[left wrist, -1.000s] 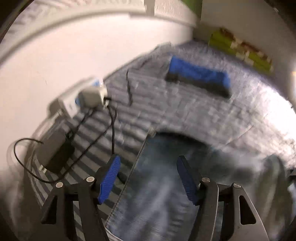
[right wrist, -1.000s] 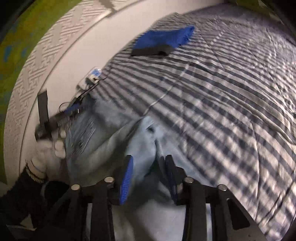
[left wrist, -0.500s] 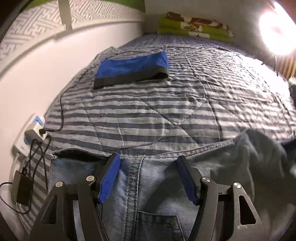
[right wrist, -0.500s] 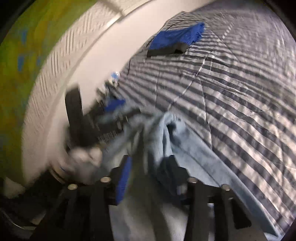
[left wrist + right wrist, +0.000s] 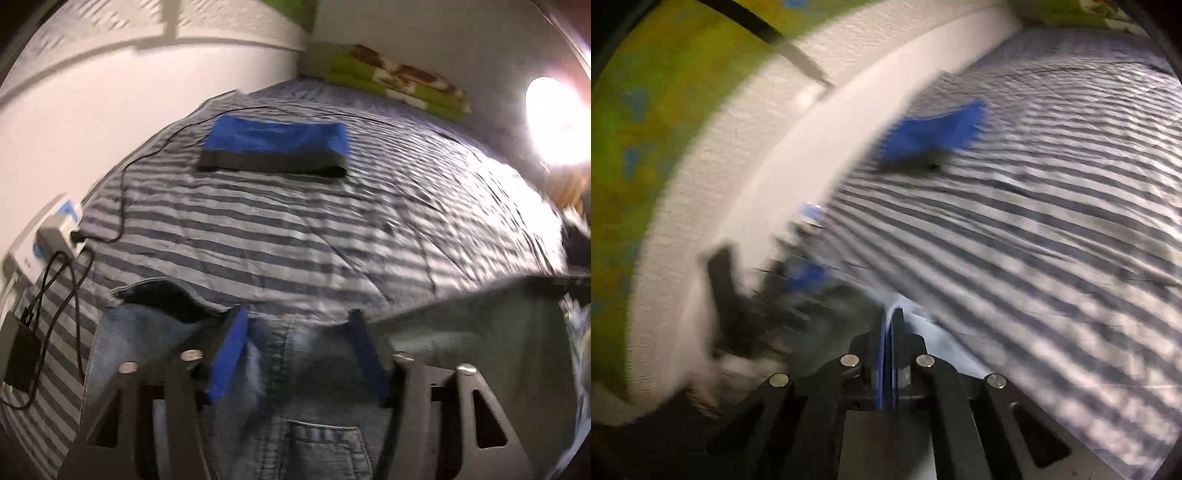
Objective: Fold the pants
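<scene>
Left wrist view: left tongs (image 5: 297,354), jaws part-way apart after just closing in, straddling the waistband seam of the jeans (image 5: 280,369); pads not yet seen pressing the cloth.

Right wrist view: right tongs (image 5: 889,325), jaws just snapped fully together; a pale lip of denim (image 5: 942,347) runs up to the tips, so likely pinched on a thin fold, though blur prevents certainty.

Item: one pair of jeans, light blue wash, stitched centre seam, back pocket showing below the left tongs. Waistband gapes open with a dark interior on the side nearest the wall. Grey inner face of a leg rises in a raised fold toward the bed's right side.

Location: near edge of the bed (image 5: 332,236), on the striped quilt, waist toward the wall-side corner.

Handling note, by judgement: finish the left closure squarely on the waistband, taking both layers. Then lift both grips evenly and carry the cloth over in one sweep, keeping the seam straight so that edges meet. Uneven pull would likely skew the fold.

Also present: folded blue cloth (image 5: 275,146), well apart toward the far end; charger and cables (image 5: 59,236) at the wall edge.
</scene>
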Demonstrator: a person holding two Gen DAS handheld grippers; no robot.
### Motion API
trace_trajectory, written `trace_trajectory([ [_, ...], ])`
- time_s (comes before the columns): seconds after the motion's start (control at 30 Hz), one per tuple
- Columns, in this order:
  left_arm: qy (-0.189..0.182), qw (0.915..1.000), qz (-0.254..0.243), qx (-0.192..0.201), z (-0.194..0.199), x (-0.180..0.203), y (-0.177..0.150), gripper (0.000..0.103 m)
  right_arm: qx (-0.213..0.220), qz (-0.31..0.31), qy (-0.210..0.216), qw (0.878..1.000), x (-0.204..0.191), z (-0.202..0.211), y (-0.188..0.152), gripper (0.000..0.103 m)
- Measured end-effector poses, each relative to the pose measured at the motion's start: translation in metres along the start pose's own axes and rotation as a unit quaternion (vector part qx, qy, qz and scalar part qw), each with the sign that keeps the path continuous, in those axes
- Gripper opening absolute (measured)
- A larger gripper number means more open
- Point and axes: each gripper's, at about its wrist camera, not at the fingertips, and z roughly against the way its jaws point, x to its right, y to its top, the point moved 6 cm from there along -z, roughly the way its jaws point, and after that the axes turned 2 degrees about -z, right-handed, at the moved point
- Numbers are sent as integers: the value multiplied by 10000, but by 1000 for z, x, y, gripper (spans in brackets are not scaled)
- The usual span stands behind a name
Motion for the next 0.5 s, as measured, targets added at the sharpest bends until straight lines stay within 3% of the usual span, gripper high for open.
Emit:
trace_trajectory([
  [0.07, -33, 9995, 312, -40, -2, -10, 10, 45, -294, -442, -614, 9967, 31, -2, 5, 7],
  [0.17, 231, 9995, 205, 38, 5, -11, 20, 45, 67, -823, -377, 9959, 44, 30, 12, 7],
  [0.27, 240, 9993, 252, 161, 23, -8, 25, 49, 120, -443, -241, 9987, 21, 54, 3, 7],
  [0.4, 0, 9999, 76, 134, 51, 7, 16, 49, 96, -111, -490, 9987, 7, 94, -44, 7],
  [0.5, -207, 9997, -136, 30, 67, 26, 2, 51, 420, -303, -857, 9950, 18, 144, -89, 7],
])
